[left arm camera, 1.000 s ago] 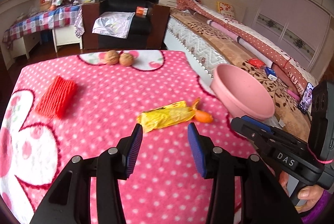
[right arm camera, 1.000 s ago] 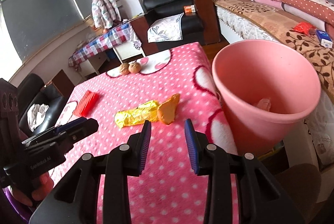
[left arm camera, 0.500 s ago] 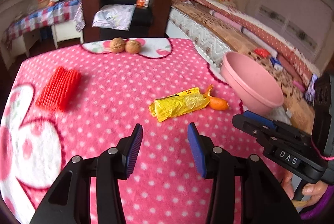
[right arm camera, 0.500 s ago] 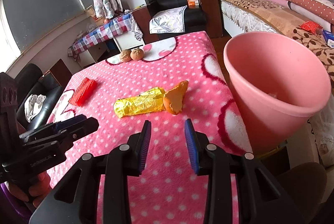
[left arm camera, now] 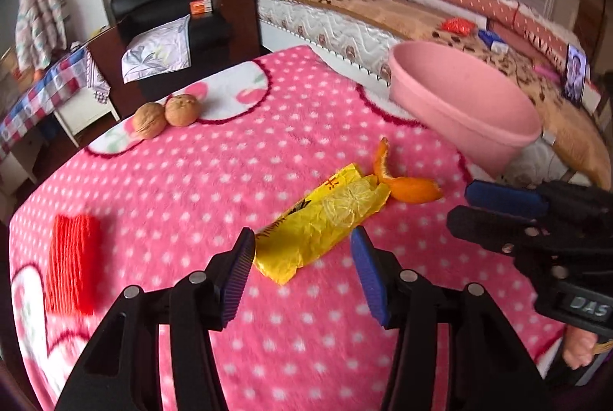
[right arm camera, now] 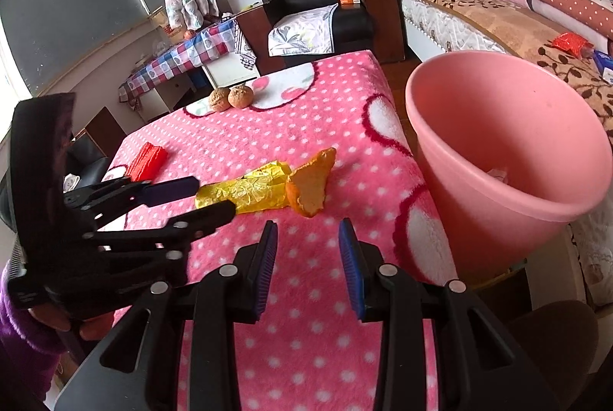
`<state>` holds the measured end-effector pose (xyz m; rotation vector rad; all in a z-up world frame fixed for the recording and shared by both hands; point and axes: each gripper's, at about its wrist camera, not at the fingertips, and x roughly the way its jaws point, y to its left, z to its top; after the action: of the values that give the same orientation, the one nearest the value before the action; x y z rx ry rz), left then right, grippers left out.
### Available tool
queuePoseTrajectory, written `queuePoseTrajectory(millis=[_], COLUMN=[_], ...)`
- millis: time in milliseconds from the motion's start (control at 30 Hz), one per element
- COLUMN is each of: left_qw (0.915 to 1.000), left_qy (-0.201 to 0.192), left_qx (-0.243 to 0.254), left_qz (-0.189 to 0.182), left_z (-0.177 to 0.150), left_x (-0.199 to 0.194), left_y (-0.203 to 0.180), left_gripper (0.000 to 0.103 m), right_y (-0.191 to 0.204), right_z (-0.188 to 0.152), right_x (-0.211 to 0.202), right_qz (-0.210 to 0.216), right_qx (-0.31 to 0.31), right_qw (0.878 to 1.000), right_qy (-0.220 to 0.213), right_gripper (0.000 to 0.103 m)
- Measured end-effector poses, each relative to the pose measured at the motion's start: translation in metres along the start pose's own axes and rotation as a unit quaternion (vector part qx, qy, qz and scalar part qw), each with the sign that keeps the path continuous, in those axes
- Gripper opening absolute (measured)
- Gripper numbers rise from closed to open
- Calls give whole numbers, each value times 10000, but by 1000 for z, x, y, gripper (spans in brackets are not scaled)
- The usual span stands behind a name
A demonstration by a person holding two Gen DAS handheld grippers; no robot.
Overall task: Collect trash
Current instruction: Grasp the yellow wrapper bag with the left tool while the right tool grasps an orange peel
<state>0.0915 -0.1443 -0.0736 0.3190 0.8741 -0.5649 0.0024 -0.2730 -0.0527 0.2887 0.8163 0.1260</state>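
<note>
Left wrist view has the left gripper (left arm camera: 302,257) tipped down over the table (left arm camera: 191,189), its fingers (left arm camera: 239,271) spreading apart with the near end of the yellow wrapper (left arm camera: 322,219) lying between them, untouched so far as I can see. That wrapper looks like thin crinkled foil: next to no weight, soft, likely to crumple and slide on the fleecy pink cover. I'd pinch it across its narrow width near this end, pressing down so the lower finger gets under the edge. Touching its far end is an orange peel (left arm camera: 410,187), curled, light and fairly stiff, best taken by its raised tip. From the other side, the right gripper (right arm camera: 306,257) hangs just short of the peel, fingers parted and empty. Beside the table's edge stands the pink bin (right arm camera: 509,158), where both bits presumably go.
</note>
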Motion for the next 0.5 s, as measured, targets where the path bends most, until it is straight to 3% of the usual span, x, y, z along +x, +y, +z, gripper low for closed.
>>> queuePoseTrajectory(millis=[133,167,200,267,500], left_qw=[9998,9998,9999,9999,9990], left_qy=[97,112,77,59,-77], left_qx=[163,151,106,3,-297], left_qz=[21,23,-1,-116,-337], left_z=[0,0,0,0,0], left_x=[15,18,18,16,-3], left_y=[2,3,5,8,20], left_gripper=[48,37,34,19,14], right_y=[3,4,4,5,8], right_z=[5,7,7,9,15], right_x=[7,9,10,13,26], right_qz=[-22,-36,-38,-71,-138], right_qx=[-81,-94,-99,-117,-126], right_qw=[9999,9999,9999,9998,9995], right_qy=[59,78,91,122,243], right_gripper=[34,34,34,34,34])
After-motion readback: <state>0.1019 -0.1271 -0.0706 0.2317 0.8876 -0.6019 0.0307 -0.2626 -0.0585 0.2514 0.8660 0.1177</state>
